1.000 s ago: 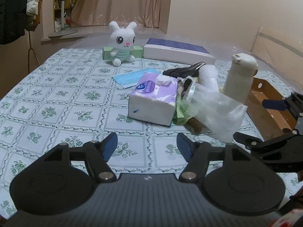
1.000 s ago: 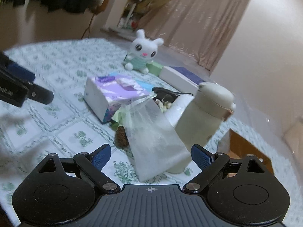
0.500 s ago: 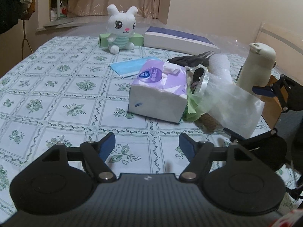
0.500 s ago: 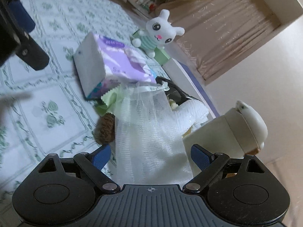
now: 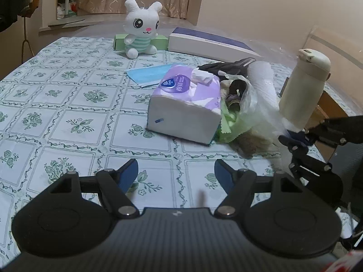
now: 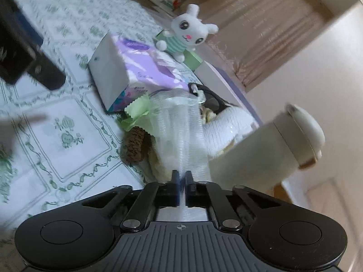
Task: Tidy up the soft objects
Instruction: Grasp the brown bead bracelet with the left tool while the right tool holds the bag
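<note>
A white mesh pouch (image 6: 181, 133) lies on the patterned tablecloth (image 5: 74, 104), over a green cloth (image 6: 136, 111) and a brown knitted piece (image 6: 135, 145). My right gripper (image 6: 181, 178) is shut on the pouch's near end; the left wrist view shows it at the right (image 5: 295, 139). A purple tissue pack (image 5: 186, 104) lies left of the pouch (image 5: 258, 106). My left gripper (image 5: 175, 173) hangs open over bare cloth in front of the pack, holding nothing. A white plush rabbit (image 5: 141, 28) sits at the far side. A blue face mask (image 5: 149, 73) lies behind the pack.
A cream flask (image 5: 301, 90) stands right beside the pouch, tilted in the right wrist view (image 6: 272, 149). A white roll (image 6: 229, 127) and dark items (image 5: 229, 66) lie behind the pouch. A flat white-and-blue box (image 5: 211, 44) and a green box (image 5: 118, 42) sit at the back. A cardboard box (image 5: 329, 111) is at the right.
My right gripper came down onto the mesh pouch and shut on its near end, rolling as it went. My left gripper dropped lower and closer to the tissue pack, still open.
</note>
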`<state>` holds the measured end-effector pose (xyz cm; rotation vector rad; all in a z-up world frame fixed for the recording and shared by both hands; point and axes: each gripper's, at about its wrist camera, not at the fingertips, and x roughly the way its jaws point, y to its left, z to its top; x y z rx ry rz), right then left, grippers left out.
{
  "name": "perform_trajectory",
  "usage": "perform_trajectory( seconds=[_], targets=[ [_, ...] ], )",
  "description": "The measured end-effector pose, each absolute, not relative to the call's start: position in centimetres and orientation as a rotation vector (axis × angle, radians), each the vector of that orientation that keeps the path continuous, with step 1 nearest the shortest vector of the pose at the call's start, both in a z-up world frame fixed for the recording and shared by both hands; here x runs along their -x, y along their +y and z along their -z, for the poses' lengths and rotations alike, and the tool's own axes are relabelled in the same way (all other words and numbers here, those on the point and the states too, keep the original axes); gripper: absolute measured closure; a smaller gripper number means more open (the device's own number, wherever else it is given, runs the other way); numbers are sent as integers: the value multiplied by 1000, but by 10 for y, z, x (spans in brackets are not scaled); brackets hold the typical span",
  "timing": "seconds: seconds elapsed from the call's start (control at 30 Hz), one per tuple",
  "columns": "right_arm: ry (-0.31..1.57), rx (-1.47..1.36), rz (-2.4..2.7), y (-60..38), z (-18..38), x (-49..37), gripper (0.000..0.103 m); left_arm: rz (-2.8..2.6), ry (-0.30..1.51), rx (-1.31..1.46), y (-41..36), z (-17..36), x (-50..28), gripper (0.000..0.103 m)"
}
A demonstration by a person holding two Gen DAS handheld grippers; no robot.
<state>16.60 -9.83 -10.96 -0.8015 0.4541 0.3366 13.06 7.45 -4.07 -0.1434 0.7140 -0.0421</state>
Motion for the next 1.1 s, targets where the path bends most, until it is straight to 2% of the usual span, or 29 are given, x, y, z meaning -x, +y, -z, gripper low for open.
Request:
perform_trajectory(
  seconds=[0.27,0.53,0.7,0.77,0.93,1.0,1.1],
  targets=[
    [630,287,-379,-153,74,-150,102,82,710,131,60,33,-128,32],
    [629,5,-301,-208,62,-115,102,172,700,78,27,32,-140,34],
    [631,-28,-284,-222,61,-106,102,238,713,51,1,39,-163,49],
    [630,-32,-280,-225,63,-105,102,245,715,54,-8,42,-173,62],
    [631,-23,-283,-229,66,-108,102,214,724,84,-19,52,-197,72],
    [634,-24,-284,-229,68,-110,102,210,730,83,-21,55,-204,88],
    [636,-28,-284,-230,68,-110,102,200,746,66,-21,57,-206,95]
  ],
)
